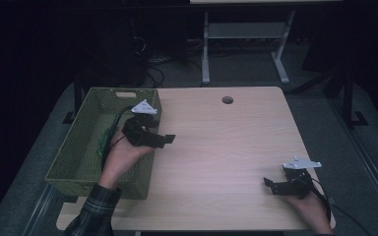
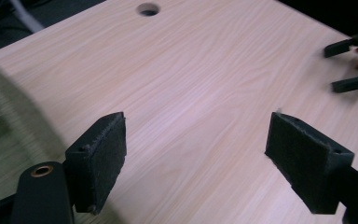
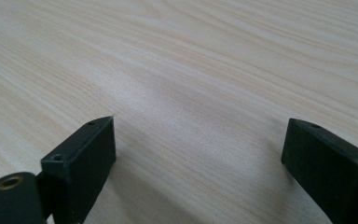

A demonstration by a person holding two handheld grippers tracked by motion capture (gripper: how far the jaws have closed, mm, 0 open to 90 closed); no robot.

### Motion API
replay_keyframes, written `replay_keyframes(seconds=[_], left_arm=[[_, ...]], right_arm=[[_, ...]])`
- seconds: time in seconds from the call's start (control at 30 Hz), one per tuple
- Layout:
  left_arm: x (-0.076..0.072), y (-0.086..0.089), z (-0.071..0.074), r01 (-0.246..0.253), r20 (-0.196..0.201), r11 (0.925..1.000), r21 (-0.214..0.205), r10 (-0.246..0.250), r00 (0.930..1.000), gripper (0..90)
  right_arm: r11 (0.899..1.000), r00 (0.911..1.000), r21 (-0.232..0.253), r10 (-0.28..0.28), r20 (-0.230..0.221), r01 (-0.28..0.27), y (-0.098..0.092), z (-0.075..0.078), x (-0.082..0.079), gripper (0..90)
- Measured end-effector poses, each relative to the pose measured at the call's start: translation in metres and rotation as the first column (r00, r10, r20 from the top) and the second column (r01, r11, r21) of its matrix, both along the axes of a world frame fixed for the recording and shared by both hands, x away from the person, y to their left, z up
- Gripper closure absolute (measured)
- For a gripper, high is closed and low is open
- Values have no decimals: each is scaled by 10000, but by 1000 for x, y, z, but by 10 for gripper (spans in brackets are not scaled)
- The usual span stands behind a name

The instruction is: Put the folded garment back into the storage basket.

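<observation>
Jaws stand spread and empty on both your grippers: your left gripper (image 1: 169, 139) hovers beside the green basket (image 1: 86, 142), your right gripper (image 1: 267, 185) low near the table's (image 1: 226, 142) front right corner. Your left gripper view catches the table's round hole (image 2: 148, 8) and the right gripper far off; your right gripper view gives bare wood grain.

Left gripper (image 1: 165, 139): held in the person's left hand (image 1: 128, 150), forearm in a plaid sleeve (image 1: 94, 210) entering from the bottom edge; jaws spread wide, nothing between them, pointing toward the person's right; grey three-cornered plate (image 1: 144, 107) on top.

Right gripper (image 1: 268, 185): held in the right hand (image 1: 309, 206) at the near right, low; jaws spread wide, nothing between them, pointing toward the person's left; grey plate (image 1: 301, 162) on top.
</observation>
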State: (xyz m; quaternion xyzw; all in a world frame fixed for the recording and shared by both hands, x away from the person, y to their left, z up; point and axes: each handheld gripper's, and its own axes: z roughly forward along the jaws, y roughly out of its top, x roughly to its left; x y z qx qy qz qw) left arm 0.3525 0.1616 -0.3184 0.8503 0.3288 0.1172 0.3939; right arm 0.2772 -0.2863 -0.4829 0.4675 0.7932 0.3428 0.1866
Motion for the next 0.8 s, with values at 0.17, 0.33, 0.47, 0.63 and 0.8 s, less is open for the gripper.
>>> replay_keyframes(seconds=[0.17, 0.33, 0.47, 0.63, 0.8], left_arm=[[-2, -27, -11, 377, -4, 9993, -56, -377, 9993, 192], [-6, -49, -28, 485, 68, 9988, 82, -486, 9988, 186], [-10, -63, -46, 533, 120, 9985, 141, -535, 9985, 182], [-14, -76, -72, 513, -71, 9984, 237, -511, 9987, 173], [-15, -78, -99, 379, -159, 9989, 274, -374, 9992, 171]], right_arm=[[10000, 10000, -1, -1, 0, 1, 0, 0, 0, 95], [10000, 10000, -3, 0, -1, 0, 0, 0, 0, 95], [10000, 10000, 13, -13, -6, 13, 0, 0, 0, 95], [10000, 10000, 5, -8, -1, 8, 0, 0, 0, 95], [10000, 10000, 22, -3, -10, 3, 0, 0, 0, 95]])
